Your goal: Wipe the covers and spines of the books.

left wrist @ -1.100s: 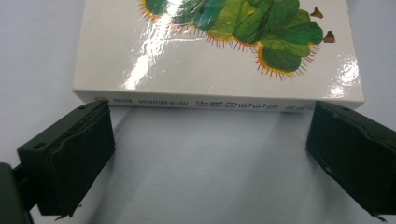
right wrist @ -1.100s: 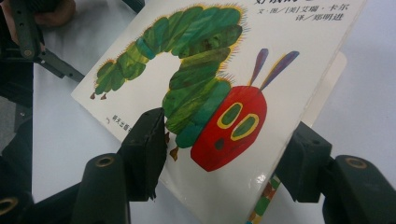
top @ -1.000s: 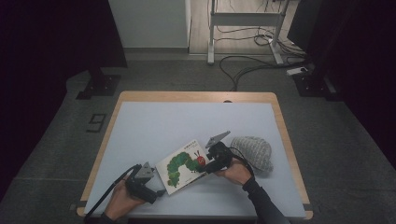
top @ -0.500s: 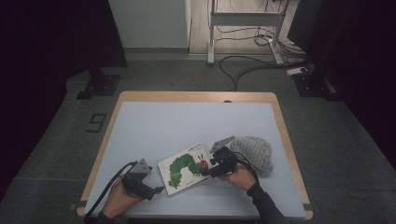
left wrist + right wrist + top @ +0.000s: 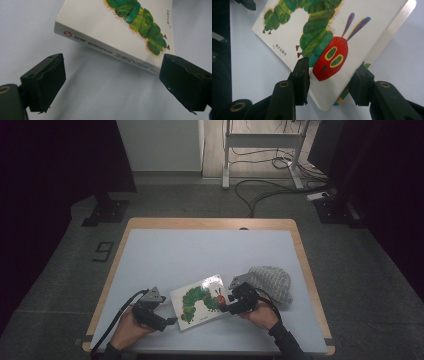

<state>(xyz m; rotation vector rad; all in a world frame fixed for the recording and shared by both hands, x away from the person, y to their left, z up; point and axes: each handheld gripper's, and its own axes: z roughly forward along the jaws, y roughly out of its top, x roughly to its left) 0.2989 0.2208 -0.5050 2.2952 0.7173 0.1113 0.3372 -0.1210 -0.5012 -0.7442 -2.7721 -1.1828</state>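
On the pale blue-grey table (image 5: 200, 255) with a wooden rim, the left gripper (image 5: 167, 322) is resting near the front edge in the person's left hand (image 5: 127, 332), its black jaws spread wide and grasping nothing; they are pointing at the spine of a white board book with a green caterpillar on its cover (image 5: 202, 300), which is lying just beside them; the right gripper (image 5: 225, 309) is clamping the book's other edge, one jaw on the cover, one beneath, lifting that side slightly; a grey knitted hat (image 5: 272, 282) is lying just beyond the right hand (image 5: 260, 314).
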